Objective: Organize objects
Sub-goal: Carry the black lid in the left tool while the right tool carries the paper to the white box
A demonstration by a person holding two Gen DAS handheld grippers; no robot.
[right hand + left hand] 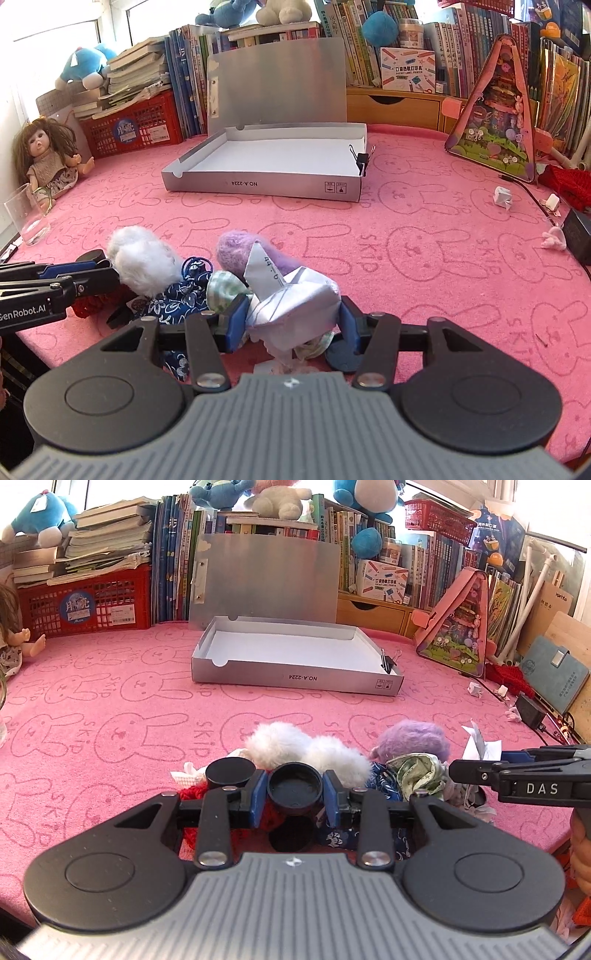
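Left claw [294, 789]: narrowed onto a black cap [294, 787], a blue pad touching each side; low centre of the left view.
Second cap [229, 771]: black, closed top, just left of the held one and beside the left pad.
Right claw [293, 320]: clamped on a folded white paper [291, 301], blue pads pressed to both sides; low centre of the right view.
Paper: crumpled, a pointed flap sticking up with printed digits on it.
Pile: white fluff [306, 747], purple fluff [413, 738], blue floral cloth [184, 295], green checked cloth [221, 291] and red yarn [192, 794], bunched together just beyond both claws.
Other claw seen: the right one enters at the right edge of the left view [458, 770]; the left one enters at the left edge of the right view [103, 271]; whether they grip anything cannot be told from those side views.
Box [295, 677]: silver, shallow, lid standing upright behind it, centre of both views, well beyond the pile.
Clip [388, 661]: black binder clip on the box's right wall near the front corner.
Mat [110, 716]: pink with rabbit outlines, under everything.
Doll [44, 158]: seated, left of the right view.
Glass [27, 214]: clear, just in front of the doll.
Red crate [85, 605]: upper left, books stacked on it.
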